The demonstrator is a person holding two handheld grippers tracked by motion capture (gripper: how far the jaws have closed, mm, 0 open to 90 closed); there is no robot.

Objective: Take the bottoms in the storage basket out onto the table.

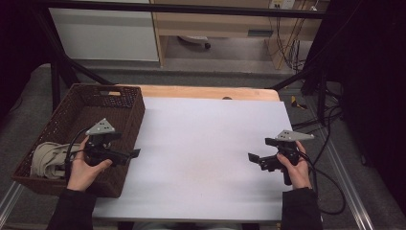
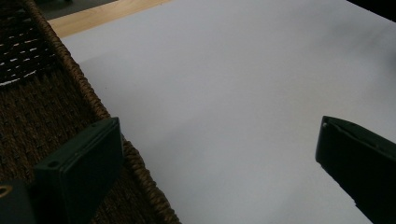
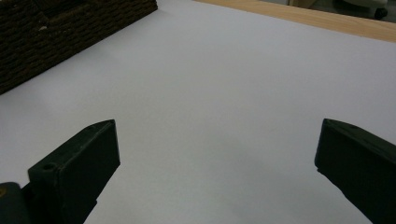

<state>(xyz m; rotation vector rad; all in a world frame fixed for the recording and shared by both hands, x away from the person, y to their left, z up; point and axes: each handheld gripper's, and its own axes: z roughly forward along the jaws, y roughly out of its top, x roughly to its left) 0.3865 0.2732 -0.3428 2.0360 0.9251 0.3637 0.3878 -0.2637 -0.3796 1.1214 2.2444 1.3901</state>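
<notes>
A dark brown wicker basket [image 1: 137, 109] stands at the table's left side, with a folded beige cloth [image 1: 45, 155] lying in its near corner. My left gripper [image 1: 135, 153] hovers over the basket's right rim and points right toward the white sheet [image 1: 206, 148]. In the left gripper view its jaws stand wide apart [image 2: 219, 130] with nothing between them, one over the basket rim [image 2: 93, 100], the other over the sheet. My right gripper [image 1: 252, 157] is at the sheet's right side and points left. It is open and empty [image 3: 217, 135], with the basket [image 3: 70, 28] far off.
The white sheet covers most of the wooden table [image 1: 206, 92]. Black frame bars and cables [image 1: 330, 182] run along the right side, and a metal rail [image 1: 352, 191] borders the near right edge.
</notes>
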